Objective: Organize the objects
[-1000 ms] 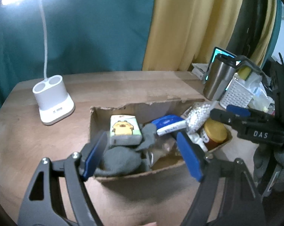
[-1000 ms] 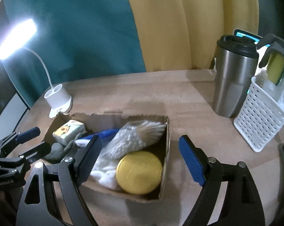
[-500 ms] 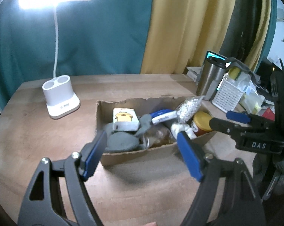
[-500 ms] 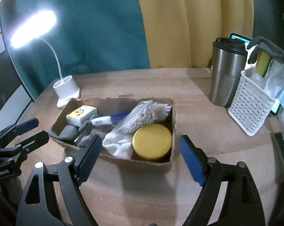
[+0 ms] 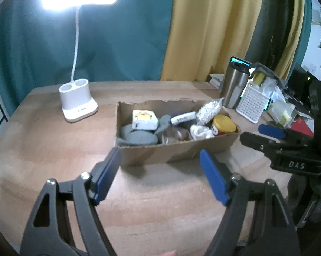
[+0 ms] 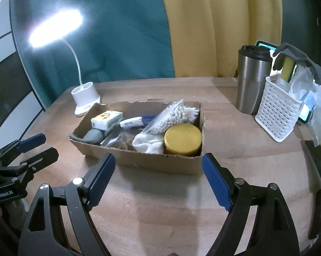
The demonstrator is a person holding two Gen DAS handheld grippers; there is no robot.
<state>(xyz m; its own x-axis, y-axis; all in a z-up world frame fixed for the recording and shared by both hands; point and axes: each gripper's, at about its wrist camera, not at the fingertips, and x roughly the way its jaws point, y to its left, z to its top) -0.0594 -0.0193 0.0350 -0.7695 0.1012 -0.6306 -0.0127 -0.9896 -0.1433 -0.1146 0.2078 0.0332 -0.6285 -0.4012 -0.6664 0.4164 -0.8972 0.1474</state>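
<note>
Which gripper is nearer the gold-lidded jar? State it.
Right. The right gripper sits just in front of the gold-lidded jar at the box's right end; the left gripper faces the box's other end, farther off.

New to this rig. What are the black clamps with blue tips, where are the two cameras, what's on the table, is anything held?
No robot arm here: a person holds a two-finger gripper in each hand. Each picture comes from a fisheye camera on one gripper, looking forward along its fingers. The left gripper fills the bottom of its own view, with the right gripper at the edge; the right wrist view mirrors that.

Both grippers are open and hold nothing.

On the wooden table sits a torn cardboard box holding a gold-lidded jar, a bag of cotton swabs, white cloth, a blue-and-white tube, a cartoon-printed packet and grey fabric. Nearby stand a lit desk lamp, a steel tumbler and a white basket.
</note>
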